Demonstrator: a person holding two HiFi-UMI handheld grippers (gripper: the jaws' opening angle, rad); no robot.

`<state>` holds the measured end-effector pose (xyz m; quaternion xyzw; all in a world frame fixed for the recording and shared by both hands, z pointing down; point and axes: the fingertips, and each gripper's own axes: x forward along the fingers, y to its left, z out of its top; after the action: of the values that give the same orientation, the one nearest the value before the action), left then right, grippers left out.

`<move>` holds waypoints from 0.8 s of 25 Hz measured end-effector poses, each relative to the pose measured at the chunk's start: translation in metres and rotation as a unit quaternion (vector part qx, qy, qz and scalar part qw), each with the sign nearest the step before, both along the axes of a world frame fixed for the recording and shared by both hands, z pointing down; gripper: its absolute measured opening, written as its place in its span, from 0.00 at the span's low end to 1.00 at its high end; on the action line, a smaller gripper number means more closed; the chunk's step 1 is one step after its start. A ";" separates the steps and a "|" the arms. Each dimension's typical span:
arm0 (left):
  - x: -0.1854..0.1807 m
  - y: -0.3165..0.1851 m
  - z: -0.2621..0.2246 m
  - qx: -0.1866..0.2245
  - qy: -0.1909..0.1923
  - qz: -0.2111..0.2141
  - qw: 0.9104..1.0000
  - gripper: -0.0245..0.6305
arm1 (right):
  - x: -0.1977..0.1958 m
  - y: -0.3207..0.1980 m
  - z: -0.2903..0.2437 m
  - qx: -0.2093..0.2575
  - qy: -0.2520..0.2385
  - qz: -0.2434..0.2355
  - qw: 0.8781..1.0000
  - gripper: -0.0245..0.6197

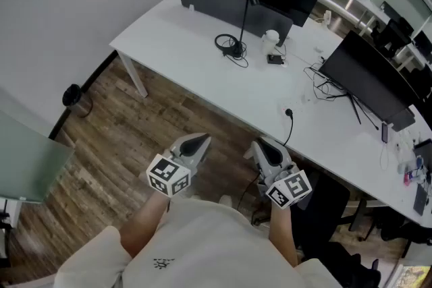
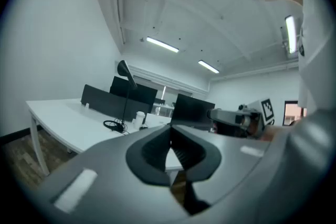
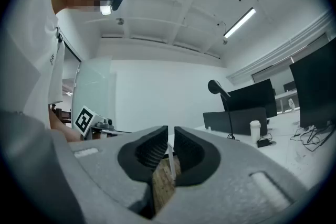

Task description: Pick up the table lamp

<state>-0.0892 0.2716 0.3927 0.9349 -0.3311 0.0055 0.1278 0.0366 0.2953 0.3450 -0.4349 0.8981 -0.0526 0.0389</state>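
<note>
The black table lamp (image 1: 246, 5) stands on the white desk (image 1: 175, 44) near a dark divider panel, its base ringed by a coiled cable. In the left gripper view the lamp (image 2: 125, 97) is far off to the left, and in the right gripper view the lamp (image 3: 227, 107) is far off to the right. My left gripper (image 1: 201, 140) and right gripper (image 1: 259, 145) hang side by side over the wooden floor, short of the desk's near edge. Both are shut with nothing between the jaws. The left gripper (image 2: 170, 129) and right gripper (image 3: 171, 132) point level toward the desk.
A white paper cup (image 1: 271, 38) and a small dark device sit right of the lamp. Black monitors (image 1: 368, 81) and loose cables fill the desk's right side. A black bin (image 1: 72, 96) stands on the floor at left, by a glass panel (image 1: 27, 158).
</note>
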 end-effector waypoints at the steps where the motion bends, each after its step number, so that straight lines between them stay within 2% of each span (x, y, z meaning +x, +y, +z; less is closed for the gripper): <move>1: -0.002 -0.001 -0.001 0.001 -0.001 0.000 1.000 0.03 | -0.002 -0.001 -0.001 0.001 0.001 0.001 1.000 0.09; 9: -0.013 0.000 0.001 0.000 -0.002 0.005 1.000 0.03 | -0.013 0.000 0.000 0.001 0.007 0.006 1.000 0.09; 16: -0.026 0.003 0.003 -0.002 0.004 0.007 1.000 0.03 | -0.020 0.002 -0.005 -0.005 -0.036 0.001 0.999 0.10; 20: -0.037 0.006 0.001 0.001 0.006 0.010 1.000 0.03 | -0.026 0.002 -0.005 -0.013 -0.042 0.007 0.999 0.10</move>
<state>-0.1264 0.2774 0.3941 0.9385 -0.3205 0.0007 0.1284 0.0105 0.2974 0.3403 -0.4394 0.8917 -0.0822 0.0714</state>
